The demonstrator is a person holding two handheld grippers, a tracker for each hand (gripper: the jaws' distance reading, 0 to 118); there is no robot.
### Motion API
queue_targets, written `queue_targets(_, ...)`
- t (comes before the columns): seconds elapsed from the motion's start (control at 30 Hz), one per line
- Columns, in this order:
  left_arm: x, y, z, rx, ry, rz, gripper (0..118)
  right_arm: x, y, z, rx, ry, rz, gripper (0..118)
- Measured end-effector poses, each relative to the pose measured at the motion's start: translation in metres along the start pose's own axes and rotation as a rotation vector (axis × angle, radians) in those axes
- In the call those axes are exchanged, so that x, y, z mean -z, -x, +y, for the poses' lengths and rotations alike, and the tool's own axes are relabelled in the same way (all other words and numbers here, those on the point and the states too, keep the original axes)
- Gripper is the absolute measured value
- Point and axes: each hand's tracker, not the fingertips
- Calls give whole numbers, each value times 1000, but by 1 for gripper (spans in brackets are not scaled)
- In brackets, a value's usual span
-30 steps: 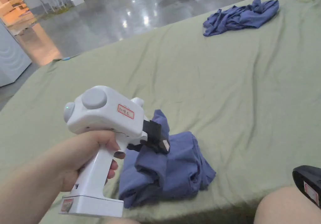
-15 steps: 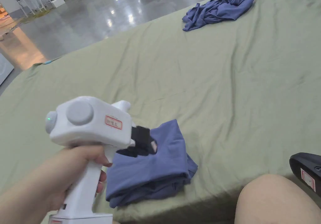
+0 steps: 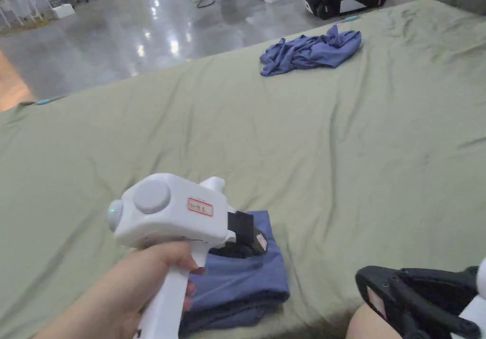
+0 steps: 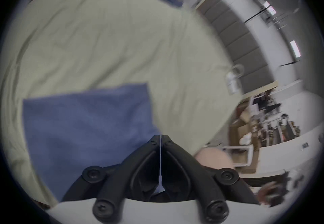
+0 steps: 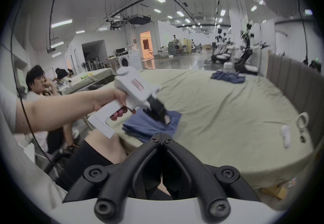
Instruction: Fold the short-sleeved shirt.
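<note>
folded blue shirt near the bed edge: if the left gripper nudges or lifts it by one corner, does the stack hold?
Probably not. The folded blue fabric shirt is soft layered cloth, so a corner lift would likely unfold it. A push would likely bunch it on the wrinkled green bedsheet. It looks light. The left gripper is shut above it.

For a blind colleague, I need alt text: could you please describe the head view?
A hand holds the white left hand-held gripper over a folded blue shirt at the near edge of a green sheet. A crumpled blue garment lies far behind; the right hand-held gripper sits at bottom right.
</note>
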Motion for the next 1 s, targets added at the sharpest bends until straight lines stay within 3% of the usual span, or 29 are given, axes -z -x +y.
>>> queue_targets(0.1, -70, 5, -1, 26, -128, -110, 1, 56, 1, 22, 77, 40, 136, 2)
queue_targets(0.17, -114, 23, -13, 26, -191, -135, 1, 112, 1, 37, 87, 92, 182, 2)
queue_targets(0.33, -171, 99, -63, -120, -292, -187, 1, 261, -15, 27, 99, 367, 60, 2)
queue_targets(0.43, -172, 152, -90, -240, -296, -178, 1, 307, -33, -1, 115, 473, -37, 2)
queue_targets(0.53, -158, 189, -105, -286, -272, -242, 2, 301, -46, -19, 249, 403, 38, 2)
queue_targets(0.57, -150, 199, -106, -305, -262, -275, 12, 299, -49, -20, 247, 400, 48, 2)
queue_targets(0.6, -143, 206, -107, -324, -251, -295, 38, 298, -50, -21, 241, 400, 50, 2)
queue_targets(0.67, -124, 218, -103, -347, -237, -365, 116, 294, -50, -22, 246, 398, 55, 2)
queue_targets(0.8, -82, 217, -84, -349, -194, -459, 118, 295, -44, -21, 224, 396, 46, 2)
queue_targets(0.97, -31, 194, -56, -296, -125, -459, 118, 290, -49, -27, 236, 357, 73, 2)
queue_targets(1.0, -29, 195, -53, -278, -115, -480, 102, 286, -50, -27, 255, 345, 82, 2)
